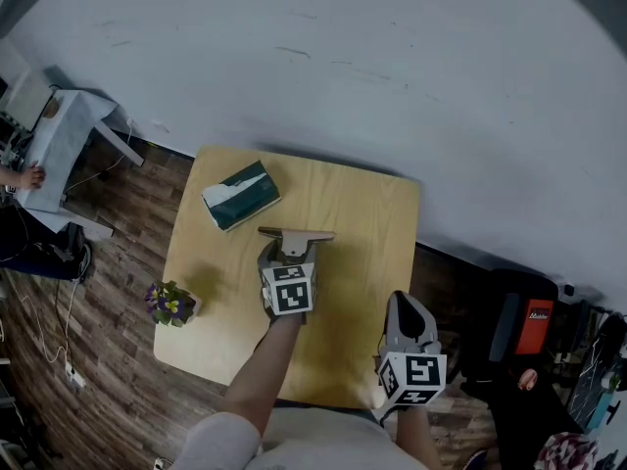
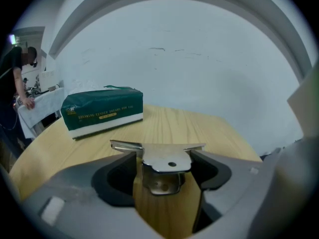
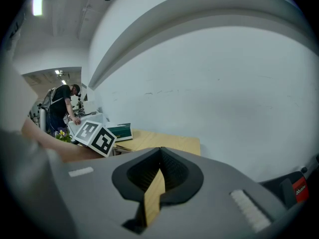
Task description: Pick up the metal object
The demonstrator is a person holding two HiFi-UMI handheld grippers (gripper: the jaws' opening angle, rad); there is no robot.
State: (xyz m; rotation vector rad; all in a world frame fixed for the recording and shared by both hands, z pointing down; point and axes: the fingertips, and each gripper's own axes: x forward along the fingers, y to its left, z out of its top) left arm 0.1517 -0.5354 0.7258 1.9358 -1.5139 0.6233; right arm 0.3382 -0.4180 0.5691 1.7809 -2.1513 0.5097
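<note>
The metal object (image 1: 294,235) is a bent steel bracket with two flat wings, standing on the wooden table (image 1: 367,213) near its middle. In the left gripper view the bracket (image 2: 167,164) sits between my left gripper's (image 2: 163,158) jaws, its wings level with the fingertips. Strips of wood show between its body and each pad, so the jaws stand open around it. From the head view the left gripper (image 1: 291,253) comes at the bracket from the near side. My right gripper (image 1: 405,304) hangs by the table's near right edge, shut and empty, its tips meeting (image 3: 160,151).
A green tissue box (image 1: 241,195) (image 2: 102,112) lies at the table's back left. A small pot of flowers (image 1: 170,304) stands at the left edge. A white wall runs behind the table. A person (image 3: 62,103) works at a far bench. Black and red gear (image 1: 519,331) sits right of the table.
</note>
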